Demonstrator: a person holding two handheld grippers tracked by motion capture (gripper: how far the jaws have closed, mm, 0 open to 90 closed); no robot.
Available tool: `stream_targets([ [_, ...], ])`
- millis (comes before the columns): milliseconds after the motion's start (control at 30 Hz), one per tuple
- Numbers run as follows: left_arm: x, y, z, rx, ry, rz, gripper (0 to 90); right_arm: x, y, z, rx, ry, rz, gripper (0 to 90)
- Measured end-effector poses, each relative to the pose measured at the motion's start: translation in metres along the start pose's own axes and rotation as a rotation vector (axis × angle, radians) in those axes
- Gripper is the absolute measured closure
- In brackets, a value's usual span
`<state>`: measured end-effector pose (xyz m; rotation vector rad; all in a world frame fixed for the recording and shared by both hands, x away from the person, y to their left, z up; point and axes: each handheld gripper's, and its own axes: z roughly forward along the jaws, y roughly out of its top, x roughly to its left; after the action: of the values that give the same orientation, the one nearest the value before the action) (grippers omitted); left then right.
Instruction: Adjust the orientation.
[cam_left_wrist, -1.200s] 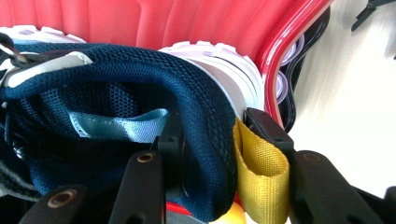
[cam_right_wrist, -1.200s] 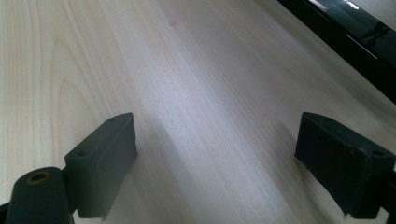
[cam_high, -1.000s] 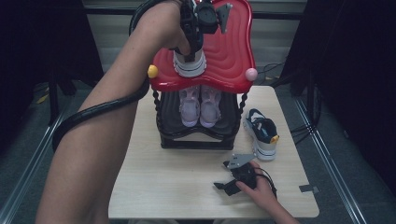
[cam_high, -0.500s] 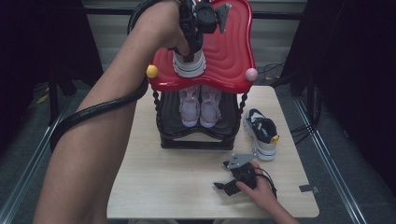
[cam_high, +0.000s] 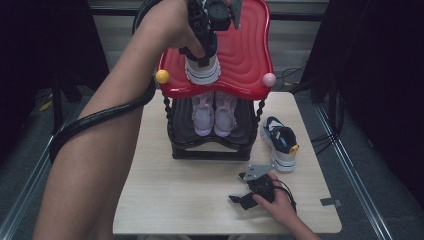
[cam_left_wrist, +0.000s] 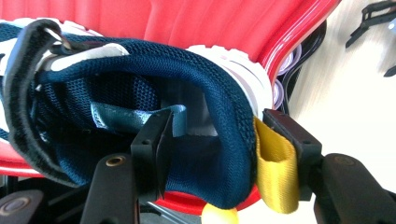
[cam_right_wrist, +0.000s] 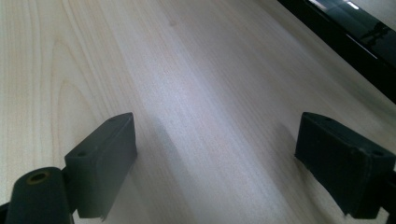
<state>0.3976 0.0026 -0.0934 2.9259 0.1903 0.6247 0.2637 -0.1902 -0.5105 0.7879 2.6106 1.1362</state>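
**Left claw lets go of the sneaker's heel on the red shelf top**

Nearest the person, the right gripper lies low on the pale wooden table, held by the right hand. In the right gripper view its two black jaws stand spread wide over bare wood, with nothing between them.

Just beyond it, toward the table's right edge, a navy and white sneaker with a yellow heel loop rests on its sole, its long axis running near to far, the yellow-looped heel at its near end, toe away. It lies closer to the right claw than to the left.

At mid-table stands a black two-level shoe rack with a glossy red ribbed top; a pair of pale pink shoes sits on its lower shelf, toes toward the person.

Farthest off, the left gripper reaches over the red top, where the matching navy mesh sneaker with a white sole sits. Its jaws straddle the heel collar, one inside the opening, the other outside against the yellow loop. They have just been opening, and a gap shows at the inner pad, so I judge the grip released though the heel is between them. The shoe's long axis runs straight away from the claw, heel toward it, so the withdrawal likely goes up and back along that line.
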Motion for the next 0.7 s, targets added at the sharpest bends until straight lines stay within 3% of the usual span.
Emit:
stream_targets([
  [467,-0.001,-0.003,-0.008,-0.047,-0.013,-0.049,37.6,0.0,0.0,0.0,0.0,0.0,0.0,11.7],
  [700,-0.001,-0.007,-0.012,-0.042,-0.02,-0.066,36.1,0.0,0.0,0.0,0.002,0.0,0.0,11.8],
])
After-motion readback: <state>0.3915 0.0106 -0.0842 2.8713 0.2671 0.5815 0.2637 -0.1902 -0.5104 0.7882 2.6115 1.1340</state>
